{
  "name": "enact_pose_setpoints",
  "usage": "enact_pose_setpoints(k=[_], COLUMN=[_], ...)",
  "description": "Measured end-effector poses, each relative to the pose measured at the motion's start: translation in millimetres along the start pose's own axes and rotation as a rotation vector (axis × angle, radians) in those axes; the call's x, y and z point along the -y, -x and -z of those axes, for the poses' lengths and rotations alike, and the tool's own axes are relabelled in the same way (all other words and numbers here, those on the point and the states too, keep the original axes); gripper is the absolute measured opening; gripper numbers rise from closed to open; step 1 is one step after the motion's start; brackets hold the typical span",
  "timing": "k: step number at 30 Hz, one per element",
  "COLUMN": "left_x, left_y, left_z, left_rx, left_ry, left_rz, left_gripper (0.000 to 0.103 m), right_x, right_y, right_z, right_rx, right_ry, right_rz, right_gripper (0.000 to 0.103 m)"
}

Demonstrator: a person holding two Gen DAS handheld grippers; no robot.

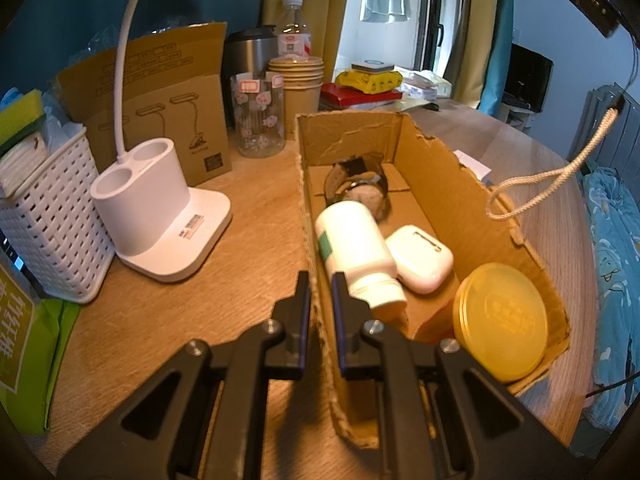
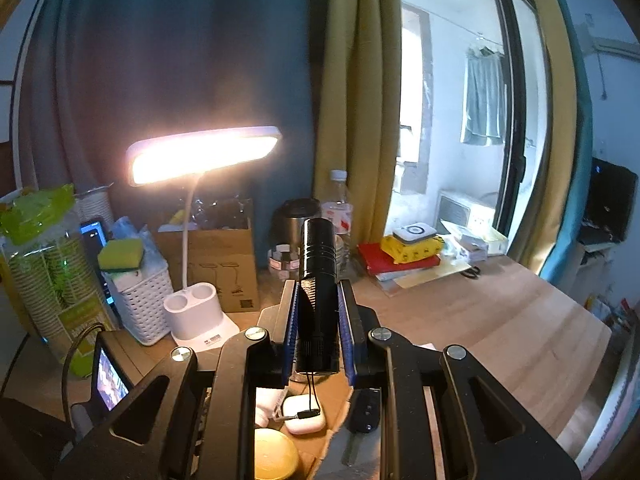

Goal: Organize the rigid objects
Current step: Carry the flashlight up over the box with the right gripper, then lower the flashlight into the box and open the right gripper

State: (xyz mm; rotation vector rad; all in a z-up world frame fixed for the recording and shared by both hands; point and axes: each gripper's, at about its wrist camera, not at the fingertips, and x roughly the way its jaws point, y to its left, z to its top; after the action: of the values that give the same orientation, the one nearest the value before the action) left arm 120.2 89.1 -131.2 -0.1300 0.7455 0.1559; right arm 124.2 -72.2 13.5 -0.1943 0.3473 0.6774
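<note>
Between right fingers [image 2: 347, 320]: black flashlight [image 2: 318, 280]

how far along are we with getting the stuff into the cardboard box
Done: a white bottle, earbud case, watch and yellow-lidded tin lie in the cardboard box. In hand: the left tool pinches the box's wall; the right tool is shut on a black flashlight. Left: putting the flashlight in.

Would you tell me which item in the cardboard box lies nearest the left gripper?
The white pill bottle, lying on its side, cap beside the left gripper.
</note>
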Motion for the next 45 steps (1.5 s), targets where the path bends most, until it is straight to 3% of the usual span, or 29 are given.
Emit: enact_pose_setpoints(k=[7,23,38,45], left_x=[-0.8,-3.4,-4.6,-7.0], left_y=[-0.3,-1.8,-1.9,-3.7], left_z=[-0.9,-0.9,-0.5,-1.7], left_rx=[0.001,0.003,0.004,0.008], left_ry=[-0.001,0.000,-0.001,-0.008], left_rz=[-0.002,-0.006,-0.007,-0.008], left_gripper=[0.011,0.011,0.011,0.011], right_x=[-1.2,4.8,3.3,-1.8], right_y=[-14.4,-78.8,-115.9,-119.4], right_z=[6.7,59.3,89.3,91.7], right_rx=[-0.032,-0.232,-0.380,-0.405], right_ry=[-0.017,-0.066,-0.023,0.015], right_rz=[-0.021,-0.021,0.043,0.076], right_gripper=[0.020,0.020,0.020,0.020])
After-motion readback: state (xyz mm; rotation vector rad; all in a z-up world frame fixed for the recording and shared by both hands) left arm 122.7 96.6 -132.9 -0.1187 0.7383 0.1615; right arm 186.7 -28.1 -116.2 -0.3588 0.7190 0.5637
